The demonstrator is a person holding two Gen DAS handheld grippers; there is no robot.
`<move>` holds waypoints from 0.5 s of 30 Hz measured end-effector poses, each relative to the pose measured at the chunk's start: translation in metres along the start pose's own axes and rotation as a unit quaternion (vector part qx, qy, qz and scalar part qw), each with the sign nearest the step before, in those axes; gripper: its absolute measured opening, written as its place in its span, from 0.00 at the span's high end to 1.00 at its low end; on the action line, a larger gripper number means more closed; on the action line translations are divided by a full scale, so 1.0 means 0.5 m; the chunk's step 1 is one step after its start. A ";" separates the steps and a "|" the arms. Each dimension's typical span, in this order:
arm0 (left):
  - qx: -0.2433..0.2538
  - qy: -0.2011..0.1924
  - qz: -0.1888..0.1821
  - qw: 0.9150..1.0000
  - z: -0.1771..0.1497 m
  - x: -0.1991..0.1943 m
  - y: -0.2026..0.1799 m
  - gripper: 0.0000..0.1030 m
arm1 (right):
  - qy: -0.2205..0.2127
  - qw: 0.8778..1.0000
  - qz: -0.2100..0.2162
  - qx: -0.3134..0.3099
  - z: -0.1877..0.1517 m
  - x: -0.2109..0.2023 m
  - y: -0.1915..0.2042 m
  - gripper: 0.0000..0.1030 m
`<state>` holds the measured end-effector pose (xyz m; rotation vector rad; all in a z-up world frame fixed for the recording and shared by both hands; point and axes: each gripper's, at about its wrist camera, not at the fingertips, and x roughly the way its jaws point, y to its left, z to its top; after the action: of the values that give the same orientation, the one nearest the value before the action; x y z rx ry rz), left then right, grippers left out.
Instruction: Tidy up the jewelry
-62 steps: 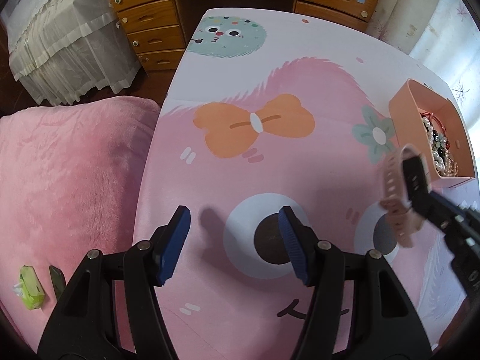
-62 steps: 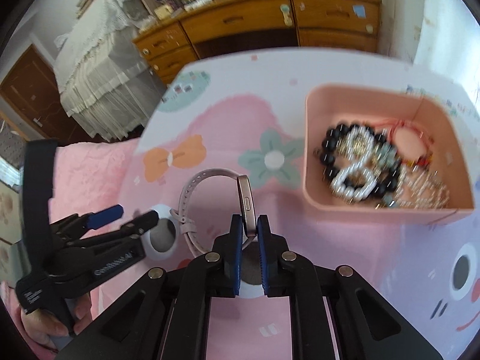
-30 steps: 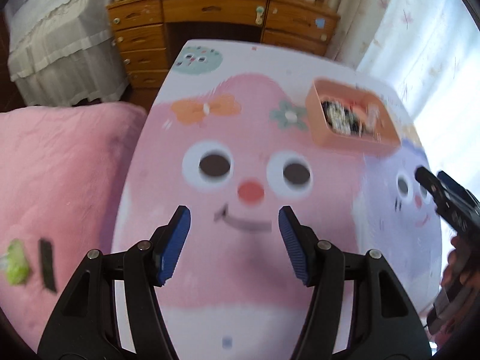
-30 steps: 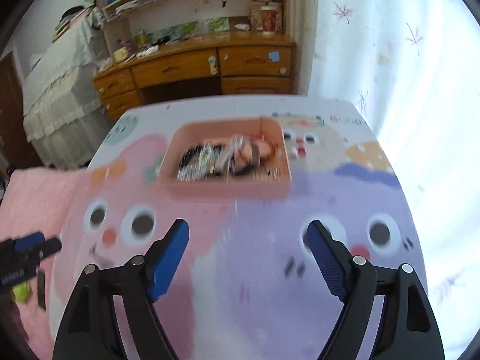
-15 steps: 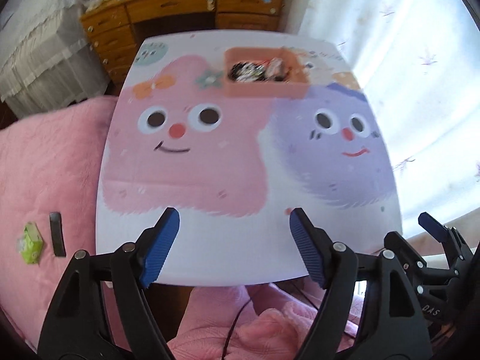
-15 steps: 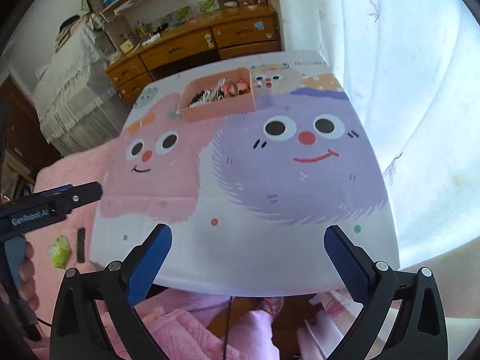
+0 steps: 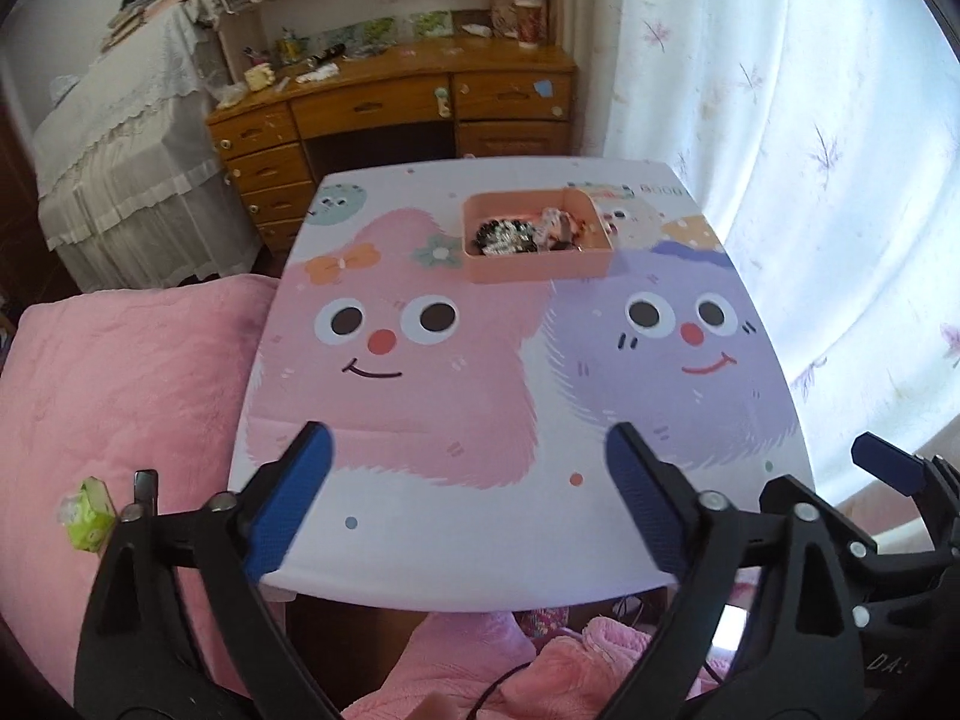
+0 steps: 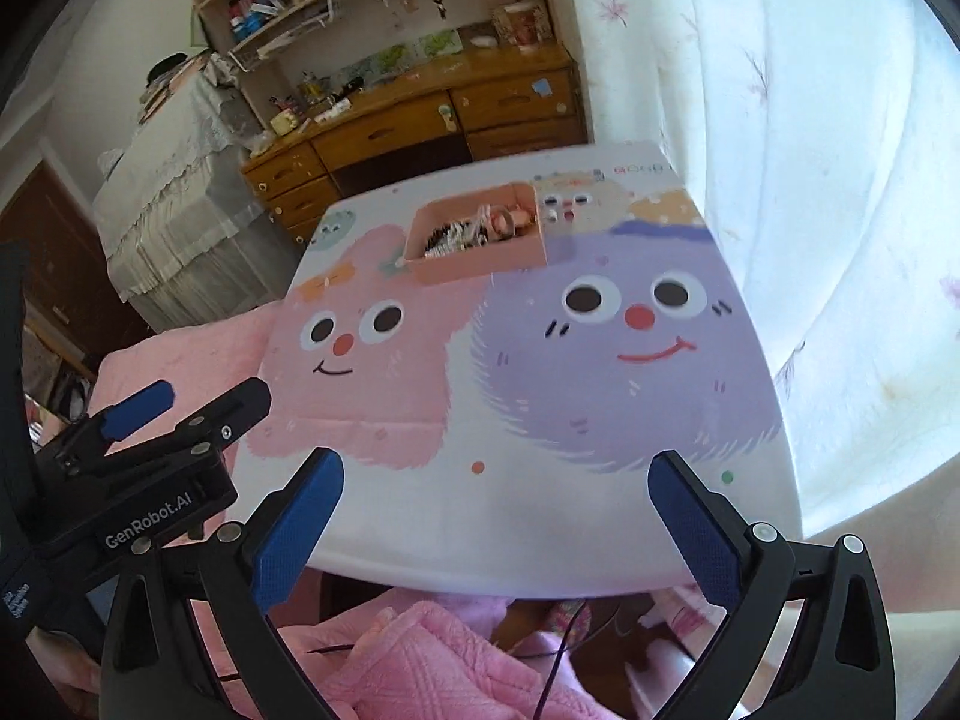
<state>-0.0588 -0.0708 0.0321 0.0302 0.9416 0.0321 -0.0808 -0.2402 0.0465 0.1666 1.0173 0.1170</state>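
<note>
Two claws, left claw (image 7: 468, 501) and right claw (image 8: 495, 531), both released and empty, hang low in frame off the table (image 7: 420, 540) edge, jewelry gathered in the pink tray (image 7: 537, 269) upper centre, apparently stowed.

A pink tray (image 7: 536, 269) sits flat on the bench (image 7: 420, 546), far ahead of both wide-open grippers. It holds a tangled heap of jewelry (image 7: 528, 231) — dark beads, pale beads, a reddish piece — all inside its walls.

left wrist: above near table (image 7: 420, 570) edge, facing forward | right wrist: same, shared
</note>
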 end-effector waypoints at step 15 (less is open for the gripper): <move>-0.022 0.000 0.020 1.000 0.016 0.019 0.009 0.00 | -0.007 0.999 0.009 -0.036 0.046 0.005 0.023 0.00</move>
<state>-0.0469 -0.0659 0.0292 0.0091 0.9406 0.0896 -0.0600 -0.2302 0.0585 0.1114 0.9973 0.1684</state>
